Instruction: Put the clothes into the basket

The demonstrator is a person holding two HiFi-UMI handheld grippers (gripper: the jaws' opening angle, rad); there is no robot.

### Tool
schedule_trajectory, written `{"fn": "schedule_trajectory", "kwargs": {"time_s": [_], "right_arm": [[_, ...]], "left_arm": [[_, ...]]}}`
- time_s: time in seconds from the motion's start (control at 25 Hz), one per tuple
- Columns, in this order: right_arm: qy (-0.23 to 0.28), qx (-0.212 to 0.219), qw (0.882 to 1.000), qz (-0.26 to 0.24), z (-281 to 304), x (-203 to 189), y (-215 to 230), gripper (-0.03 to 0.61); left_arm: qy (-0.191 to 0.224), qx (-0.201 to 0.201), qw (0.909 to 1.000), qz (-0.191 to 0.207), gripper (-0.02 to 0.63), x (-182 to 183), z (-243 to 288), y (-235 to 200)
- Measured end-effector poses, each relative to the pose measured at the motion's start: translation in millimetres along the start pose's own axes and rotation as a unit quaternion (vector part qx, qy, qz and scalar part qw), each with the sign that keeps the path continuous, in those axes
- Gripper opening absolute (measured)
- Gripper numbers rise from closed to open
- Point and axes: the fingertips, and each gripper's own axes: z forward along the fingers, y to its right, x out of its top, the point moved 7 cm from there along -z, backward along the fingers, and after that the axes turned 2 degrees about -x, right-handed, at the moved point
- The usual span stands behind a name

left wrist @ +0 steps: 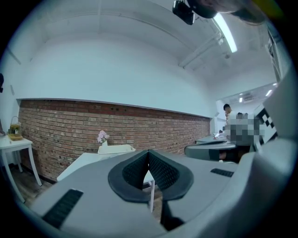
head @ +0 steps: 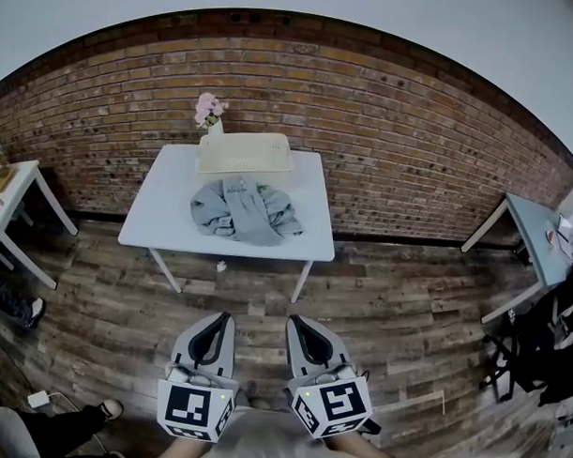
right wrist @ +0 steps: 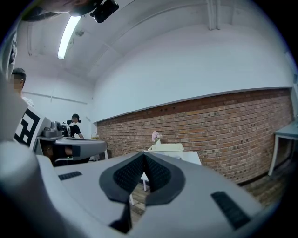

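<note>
A heap of grey clothes (head: 245, 210) lies on a white table (head: 155, 214) against the brick wall. Behind the heap stands a cream basket (head: 244, 153), also seen as the basket (left wrist: 115, 149) and the basket (right wrist: 166, 148) in the two gripper views. My left gripper (head: 223, 317) and right gripper (head: 294, 320) are held low in front of me, well short of the table, side by side over the wood floor. Both are shut with nothing between the jaws, which meet at the left gripper (left wrist: 148, 152) and right gripper (right wrist: 143, 154).
A vase of pink flowers (head: 209, 111) stands behind the basket. A second white table (head: 8, 195) is at the left, a blue-grey one (head: 535, 233) at the right with dark bags (head: 544, 350) by it. A person's legs and shoe (head: 59, 424) are at lower left.
</note>
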Motion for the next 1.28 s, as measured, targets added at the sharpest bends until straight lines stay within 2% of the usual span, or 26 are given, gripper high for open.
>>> {"fn": "schedule_trajectory", "kwargs": {"time_s": [0.68,1.04,1.28], "right_arm": [[0.000,-0.002,1.000,-0.005,10,1,11,0.006],[0.007,-0.013,1.000,-0.012,46,6,21,0.006],[-0.009,-0.021,1.000,-0.010,88,4,31,0.006]], "left_arm": [[0.002,0.006,1.0000,-0.003,0.005,1,13,-7],[0.005,-0.002,1.0000,-0.003,0.005,-1,47,-34],[-0.008,-0.010,0.9998,-0.014,0.005,-6,86,-65]]}}
